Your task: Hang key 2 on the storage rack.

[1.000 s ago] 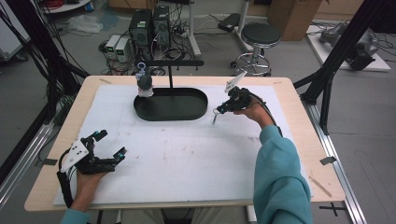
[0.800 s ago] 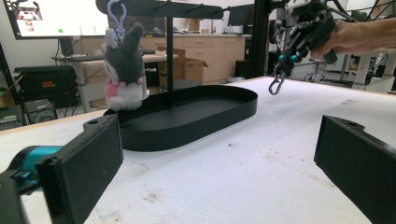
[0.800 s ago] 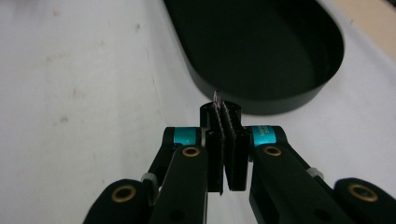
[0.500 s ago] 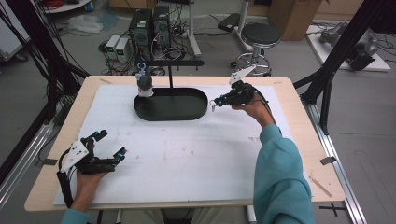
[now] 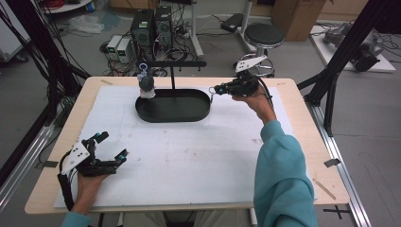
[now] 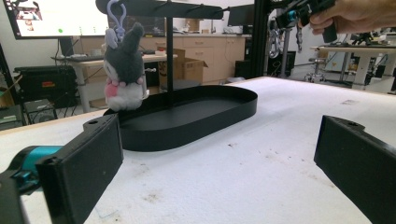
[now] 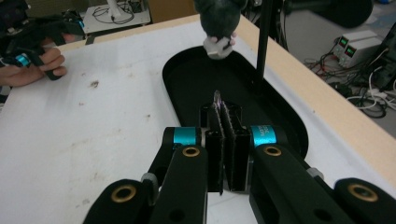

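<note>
While my left gripper (image 5: 109,158) rests low on the white table cover (image 5: 189,161), jaws wide apart and holding nothing, my right gripper (image 5: 213,90) hovers above the right end of the black tray (image 5: 172,113). Its jaws are pinched together on a thin metal piece (image 7: 217,99), possibly a keyring clasp; it's too small to tell. The plush toy (image 6: 123,70) hangs from the stand's bar (image 6: 187,9), over the tray's left end.
</note>
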Available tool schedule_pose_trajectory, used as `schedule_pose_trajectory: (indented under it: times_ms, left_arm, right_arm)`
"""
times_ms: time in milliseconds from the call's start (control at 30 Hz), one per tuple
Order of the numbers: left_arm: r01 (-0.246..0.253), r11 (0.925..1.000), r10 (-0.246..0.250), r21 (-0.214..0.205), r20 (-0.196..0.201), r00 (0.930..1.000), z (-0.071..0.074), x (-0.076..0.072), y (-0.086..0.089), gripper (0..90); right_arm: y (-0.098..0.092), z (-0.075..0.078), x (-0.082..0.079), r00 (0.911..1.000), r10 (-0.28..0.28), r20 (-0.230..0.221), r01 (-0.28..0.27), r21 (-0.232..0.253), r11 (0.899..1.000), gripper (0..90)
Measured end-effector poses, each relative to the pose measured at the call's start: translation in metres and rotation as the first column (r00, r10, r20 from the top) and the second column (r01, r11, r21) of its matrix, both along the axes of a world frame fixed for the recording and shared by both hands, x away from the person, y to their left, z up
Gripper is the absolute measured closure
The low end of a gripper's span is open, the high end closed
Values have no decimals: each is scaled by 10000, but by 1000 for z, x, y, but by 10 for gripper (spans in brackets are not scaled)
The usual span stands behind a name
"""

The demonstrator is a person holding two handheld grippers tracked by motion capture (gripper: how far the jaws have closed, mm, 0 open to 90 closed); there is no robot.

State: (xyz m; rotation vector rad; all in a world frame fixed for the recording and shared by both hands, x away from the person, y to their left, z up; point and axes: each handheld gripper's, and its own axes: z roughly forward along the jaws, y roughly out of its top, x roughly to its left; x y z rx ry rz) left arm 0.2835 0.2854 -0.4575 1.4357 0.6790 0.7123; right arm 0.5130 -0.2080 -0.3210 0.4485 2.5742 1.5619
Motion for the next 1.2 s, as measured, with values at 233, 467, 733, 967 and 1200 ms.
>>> schedule_pose_trajectory:
  times_ms: [233, 467, 733, 967, 1200]
  left_arm:
    - [-2, 10000, 2, -8, 5, 10000, 0, 0, 0, 17]
    - [1, 10000, -1, 0, 1, 10000, 0, 0, 0, 17]
    - [-1, 10000, 1, 10, 0, 10000, 0, 0, 0, 17]
    - [0, 10000, 0, -7, 0, 10000, 0, 0, 0, 17]
    - [5, 10000, -5, 7, -19, 10000, 0, 0, 0, 17]
  right_arm:
    - [8, 12, 6, 9998, -101, 159, 97, 216, 9997, 889]
    - [15, 24, 11, 9995, -227, 211, 217, 424, 9989, 889]
    - [23, 31, 17, 9988, -489, 100, 486, 302, 9984, 889]
    - [32, 34, 21, 9969, -713, 327, 703, 316, 9970, 889]
    - [37, 35, 27, 9956, -903, 269, 892, 392, 9952, 889]
